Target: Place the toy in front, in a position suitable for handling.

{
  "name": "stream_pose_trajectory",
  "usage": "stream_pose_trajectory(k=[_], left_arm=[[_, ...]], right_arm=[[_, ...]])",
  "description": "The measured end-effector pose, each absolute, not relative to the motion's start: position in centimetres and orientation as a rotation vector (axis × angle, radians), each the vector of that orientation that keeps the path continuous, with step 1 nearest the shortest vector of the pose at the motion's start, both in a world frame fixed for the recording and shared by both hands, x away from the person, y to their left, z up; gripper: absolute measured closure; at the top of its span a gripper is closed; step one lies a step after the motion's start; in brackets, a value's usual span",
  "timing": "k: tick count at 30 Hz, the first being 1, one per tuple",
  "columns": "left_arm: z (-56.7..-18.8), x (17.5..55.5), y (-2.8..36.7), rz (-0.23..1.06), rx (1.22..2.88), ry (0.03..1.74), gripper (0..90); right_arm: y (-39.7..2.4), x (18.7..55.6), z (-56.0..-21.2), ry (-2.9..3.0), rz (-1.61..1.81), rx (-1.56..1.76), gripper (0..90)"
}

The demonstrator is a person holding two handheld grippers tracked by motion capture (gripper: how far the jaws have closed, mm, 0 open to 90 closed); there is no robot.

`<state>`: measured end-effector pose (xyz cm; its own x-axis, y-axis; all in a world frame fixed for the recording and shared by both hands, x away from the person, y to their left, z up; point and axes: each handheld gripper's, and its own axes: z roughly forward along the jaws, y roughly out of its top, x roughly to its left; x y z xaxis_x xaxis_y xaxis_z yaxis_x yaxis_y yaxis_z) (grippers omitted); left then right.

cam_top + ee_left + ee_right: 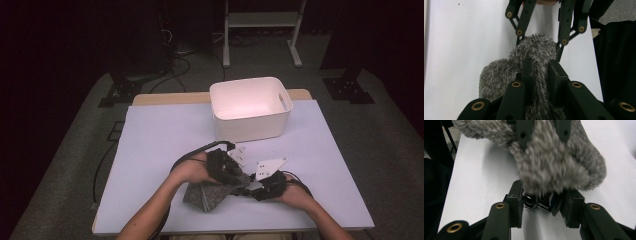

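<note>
- Grey, fuzzy and soft, the knitted cloth item [210, 194] lies at the lower centre of the high view, on the near part of the white table [160, 145], bunched into a folded lump.
- Its long axis runs from lower left to upper right in that view, slanting from its broad end towards the two grippers.
- Left gripper [540, 72], at the bottom of its own view, has its black jaws clenched on a ridge of the shaggy fabric; the pile bulges out on both sides of the pads.
- Right gripper [543, 202], at the bottom of its own view, has its jaws set around the rounded end of the cloth, which hangs just above them; whether the pads press on it I cannot tell.
- In the high view both hands meet at the cloth's upper right end, the left hand [192, 169] above it and the right hand [295, 192] to its right.
- Farther off, at the upper centre of the high view, stands a white plastic bin [250, 125], rectangular with rounded corners and a handle slot, well apart from the cloth.
</note>
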<state>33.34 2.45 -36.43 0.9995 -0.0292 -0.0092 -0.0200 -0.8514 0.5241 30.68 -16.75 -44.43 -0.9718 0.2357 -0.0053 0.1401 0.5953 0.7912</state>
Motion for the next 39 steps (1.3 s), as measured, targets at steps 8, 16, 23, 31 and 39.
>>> stream_pose_trajectory(k=[8,16,23,31,39], left_arm=[[-36.6,33.2,6.4,-0.014,2.570,0.042,76.7],[-36.5,33.2,10.7,-0.001,2.520,0.150,76.7],[-36.7,33.1,13.1,0.008,2.474,0.211,76.6],[-37.9,33.1,12.1,-0.028,2.441,0.191,76.5],[-38.5,33.0,12.5,-0.054,2.379,0.200,76.3]], right_arm=[[-16.7,30.7,-44.4,2.708,1.318,0.309,57.4],[-16.6,30.9,-44.2,2.731,1.308,0.306,57.5],[-16.8,31.5,-43.7,2.777,1.271,0.289,57.5],[-18.4,31.8,-43.2,2.813,1.208,0.301,57.4],[-16.4,32.0,-41.7,2.856,1.111,0.265,50.7]])
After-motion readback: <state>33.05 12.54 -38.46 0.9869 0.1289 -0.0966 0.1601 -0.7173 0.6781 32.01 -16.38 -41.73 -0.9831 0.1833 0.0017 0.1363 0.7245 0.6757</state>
